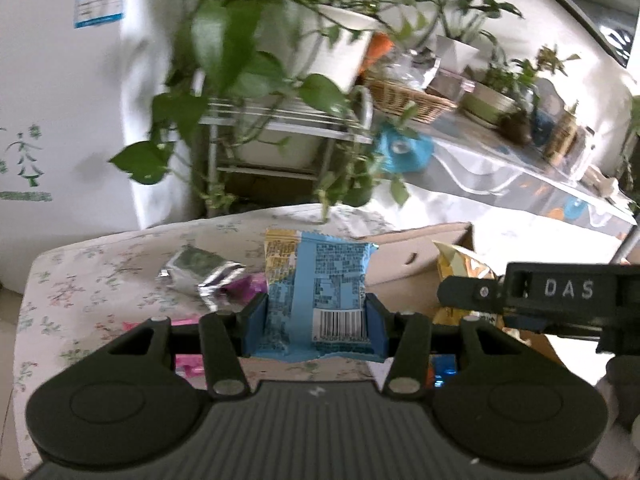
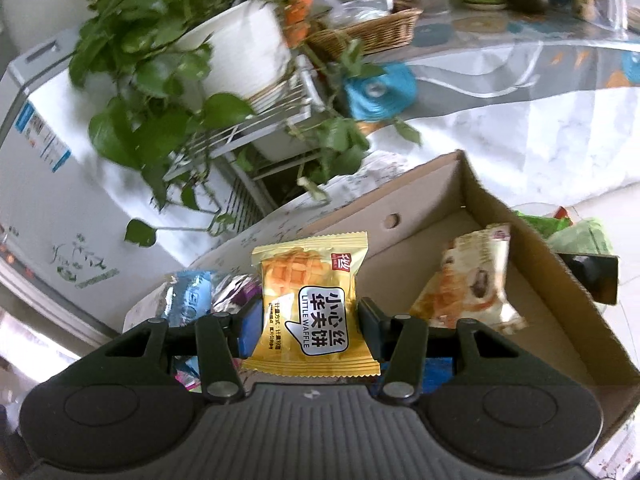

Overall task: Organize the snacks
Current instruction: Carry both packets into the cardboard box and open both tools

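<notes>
Partway through, judged from how things lie.

Loose on the floral-cloth counter (image 1: 80,280), toward its left side: a silver packet (image 1: 200,276) and a pink wrapper (image 1: 188,362) near the edge closest to the camera. These are not yet boxed.

Left gripper (image 1: 316,316): fingers closed on a blue packet (image 1: 326,280), barcode side up, held above the counter just short of the box (image 1: 420,256). A yellow packet (image 1: 278,256) shows behind it; whether it is in the same grip cannot be told.

Right gripper (image 2: 310,328): fingers closed on a yellow waffle packet (image 2: 310,304), held over the near-left wall of the box.

Inside the box, toward its right wall: one pastry packet (image 2: 468,284) already placed. A blue item (image 2: 438,372) lies low behind the fingers; unclear whether it is in the box.

Left to do: drop both held packets in, then collect the loose ones.
</notes>
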`<action>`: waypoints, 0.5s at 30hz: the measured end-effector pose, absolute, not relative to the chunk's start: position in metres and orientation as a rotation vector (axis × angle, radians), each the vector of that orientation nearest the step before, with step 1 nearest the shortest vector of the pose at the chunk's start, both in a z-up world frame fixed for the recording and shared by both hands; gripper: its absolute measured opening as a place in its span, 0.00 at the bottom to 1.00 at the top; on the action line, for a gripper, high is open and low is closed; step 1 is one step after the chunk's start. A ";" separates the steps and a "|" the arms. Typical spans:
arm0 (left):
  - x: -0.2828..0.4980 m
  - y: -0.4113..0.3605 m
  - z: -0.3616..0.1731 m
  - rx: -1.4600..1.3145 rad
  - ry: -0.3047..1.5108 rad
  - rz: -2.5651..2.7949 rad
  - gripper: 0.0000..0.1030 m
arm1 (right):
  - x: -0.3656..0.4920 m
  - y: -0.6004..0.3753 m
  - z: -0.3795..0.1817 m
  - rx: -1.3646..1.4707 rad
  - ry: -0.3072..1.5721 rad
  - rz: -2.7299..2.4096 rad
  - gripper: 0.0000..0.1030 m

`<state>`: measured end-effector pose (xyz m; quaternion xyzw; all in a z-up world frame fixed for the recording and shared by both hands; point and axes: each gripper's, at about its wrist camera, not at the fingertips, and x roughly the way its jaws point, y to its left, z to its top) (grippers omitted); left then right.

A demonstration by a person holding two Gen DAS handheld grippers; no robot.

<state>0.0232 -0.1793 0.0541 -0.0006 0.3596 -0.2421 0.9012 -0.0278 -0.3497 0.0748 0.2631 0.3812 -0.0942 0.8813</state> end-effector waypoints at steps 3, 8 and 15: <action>0.021 -0.192 0.053 -0.003 0.748 -0.527 0.48 | -0.035 -0.361 0.075 0.567 0.784 -0.224 0.55; 0.015 -0.212 0.049 0.008 0.752 -0.573 0.48 | -0.047 -0.379 0.073 0.630 0.784 -0.254 0.55; 0.013 -0.236 0.044 0.017 0.755 -0.613 0.48 | -0.059 -0.396 0.070 0.676 0.778 -0.313 0.55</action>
